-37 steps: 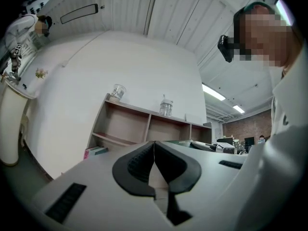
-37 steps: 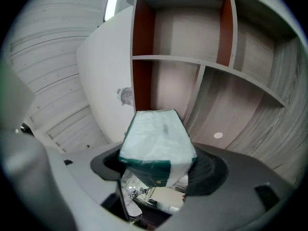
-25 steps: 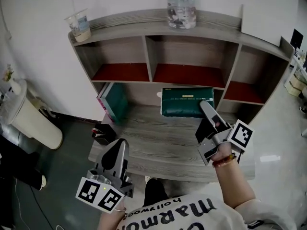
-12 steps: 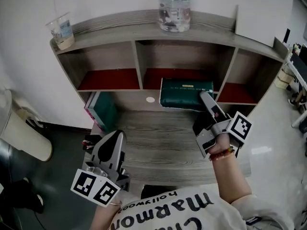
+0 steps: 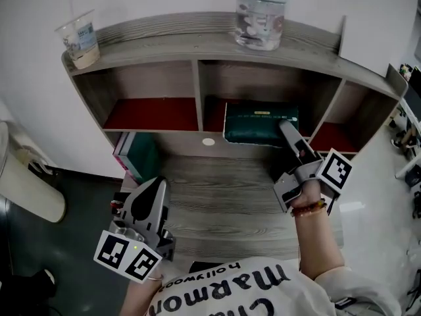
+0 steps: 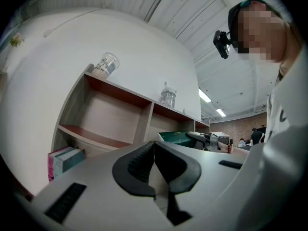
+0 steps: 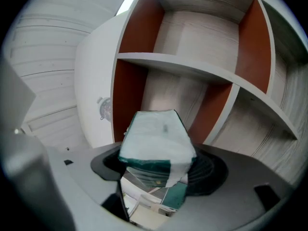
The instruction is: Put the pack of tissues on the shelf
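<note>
On the shelf [image 5: 164, 35] top, a cup [image 5: 79, 37] stands left, a bottle [image 5: 260, 20] centre. The pack [image 5: 258, 124] is at the middle compartment's mouth; books [image 5: 135, 157] below the left.

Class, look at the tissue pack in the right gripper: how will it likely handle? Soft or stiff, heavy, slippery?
Probably soft: the tissue pack creases between the right gripper's jaws. Likely light: gripped at one end, it sits about level. Its smooth film wrap may slip in a loose grip.
</note>
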`<state>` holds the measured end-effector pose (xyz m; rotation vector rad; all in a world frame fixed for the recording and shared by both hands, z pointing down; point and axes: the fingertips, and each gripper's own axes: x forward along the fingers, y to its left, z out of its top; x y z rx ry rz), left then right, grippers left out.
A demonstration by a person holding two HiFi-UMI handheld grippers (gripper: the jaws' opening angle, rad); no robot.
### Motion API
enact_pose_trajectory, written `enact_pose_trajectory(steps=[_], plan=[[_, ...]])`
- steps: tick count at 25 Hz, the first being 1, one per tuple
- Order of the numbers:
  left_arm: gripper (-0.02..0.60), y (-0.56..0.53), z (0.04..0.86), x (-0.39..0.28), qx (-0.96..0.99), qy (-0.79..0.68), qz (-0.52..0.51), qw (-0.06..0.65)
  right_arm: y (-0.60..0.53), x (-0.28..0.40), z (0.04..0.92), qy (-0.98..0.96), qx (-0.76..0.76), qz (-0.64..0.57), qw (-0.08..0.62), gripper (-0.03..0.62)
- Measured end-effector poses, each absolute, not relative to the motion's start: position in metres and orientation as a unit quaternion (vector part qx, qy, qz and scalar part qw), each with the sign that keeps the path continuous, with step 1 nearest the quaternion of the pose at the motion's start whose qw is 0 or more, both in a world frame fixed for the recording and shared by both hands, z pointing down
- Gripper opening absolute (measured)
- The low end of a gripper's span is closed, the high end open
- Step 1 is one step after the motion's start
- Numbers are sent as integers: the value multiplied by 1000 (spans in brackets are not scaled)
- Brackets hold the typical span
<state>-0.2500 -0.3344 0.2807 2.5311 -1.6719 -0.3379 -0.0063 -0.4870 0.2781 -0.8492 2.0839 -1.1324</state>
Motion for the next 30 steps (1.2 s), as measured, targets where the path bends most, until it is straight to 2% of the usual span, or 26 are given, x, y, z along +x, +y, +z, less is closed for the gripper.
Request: enact_pose_trajectory(steps=[12, 30], plan=[[18, -342, 293, -268, 819, -558, -121, 60, -501, -22, 272, 799, -327, -416, 287, 356], [18, -351, 294, -271, 820, -557, -113, 61, -521, -14, 275, 771, -378, -406, 313, 371]])
